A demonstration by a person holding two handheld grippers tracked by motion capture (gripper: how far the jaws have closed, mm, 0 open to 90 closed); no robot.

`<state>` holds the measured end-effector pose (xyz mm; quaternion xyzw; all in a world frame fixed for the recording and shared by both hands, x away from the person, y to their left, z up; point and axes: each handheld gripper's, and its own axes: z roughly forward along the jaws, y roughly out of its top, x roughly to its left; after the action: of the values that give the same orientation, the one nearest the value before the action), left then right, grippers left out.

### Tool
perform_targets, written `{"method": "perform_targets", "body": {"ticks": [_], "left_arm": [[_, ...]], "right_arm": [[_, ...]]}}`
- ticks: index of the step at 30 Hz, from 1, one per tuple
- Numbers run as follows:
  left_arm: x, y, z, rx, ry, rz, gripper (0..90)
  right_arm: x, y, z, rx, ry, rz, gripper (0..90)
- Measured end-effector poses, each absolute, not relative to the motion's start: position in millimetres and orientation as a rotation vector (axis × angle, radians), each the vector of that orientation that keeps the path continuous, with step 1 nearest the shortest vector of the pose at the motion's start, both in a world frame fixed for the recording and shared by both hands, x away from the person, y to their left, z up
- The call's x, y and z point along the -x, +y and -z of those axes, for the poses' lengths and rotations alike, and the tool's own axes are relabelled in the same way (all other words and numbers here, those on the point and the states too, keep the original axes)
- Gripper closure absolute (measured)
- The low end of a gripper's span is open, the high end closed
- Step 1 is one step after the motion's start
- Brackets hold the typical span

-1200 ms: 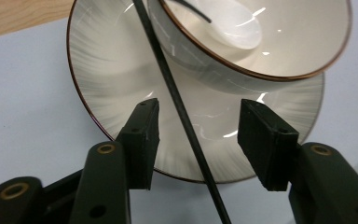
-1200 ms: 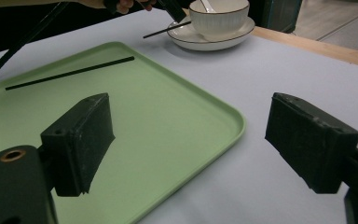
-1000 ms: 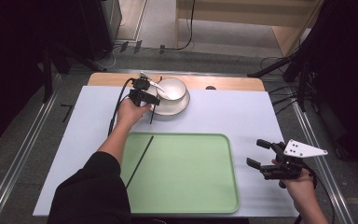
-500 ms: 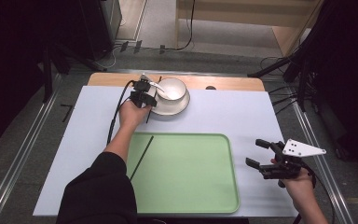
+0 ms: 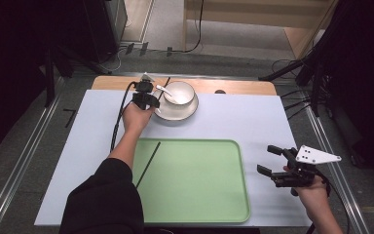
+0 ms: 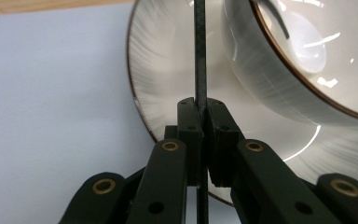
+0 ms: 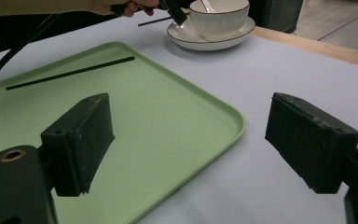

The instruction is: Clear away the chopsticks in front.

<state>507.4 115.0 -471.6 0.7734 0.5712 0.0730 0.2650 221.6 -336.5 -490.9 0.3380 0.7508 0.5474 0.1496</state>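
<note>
The left tongs [image 6: 200, 135] are pinching a thin black chopstick [image 6: 200, 56], having just been closing on it; in the left gripper view the stick runs straight up from between the two pads, which press on it from either side, and passes over the saucer [image 6: 168, 70]. In the high view the left tongs [image 5: 148, 100] sit at the far side of the bench [image 5: 233, 117], just beside the left rim of the saucer [image 5: 187, 112], with the chopstick [image 5: 164, 87] slanting away from them along the bowl's left side. The white bowl [image 5: 180, 92] stands on the saucer with a spoon [image 5: 168, 92] resting in it.

A second black chopstick [image 5: 148, 163] lies along the left edge of the green tray [image 5: 199, 195], well apart from both tongs.

The right tongs [image 5: 272, 163] hover near the tray's right edge with their jaws spread and nothing between them; in the right gripper view their pads [image 7: 81, 140] stand wide over the tray's corner [image 7: 233, 123].
</note>
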Motion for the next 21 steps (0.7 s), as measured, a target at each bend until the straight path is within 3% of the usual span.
{"method": "perform_targets", "body": {"ticks": [10, 21], "left_arm": [[-498, 148, 447, -2.055, 1.574, -0.210, 85.9], [-445, 178, 422, -2.021, 1.499, -0.157, 85.8]], "right_arm": [[-221, -336, 491, -0.967, 2.167, -1.562, 15.3], [-224, -331, 491, -0.953, 2.178, -1.560, 15.3]]}}
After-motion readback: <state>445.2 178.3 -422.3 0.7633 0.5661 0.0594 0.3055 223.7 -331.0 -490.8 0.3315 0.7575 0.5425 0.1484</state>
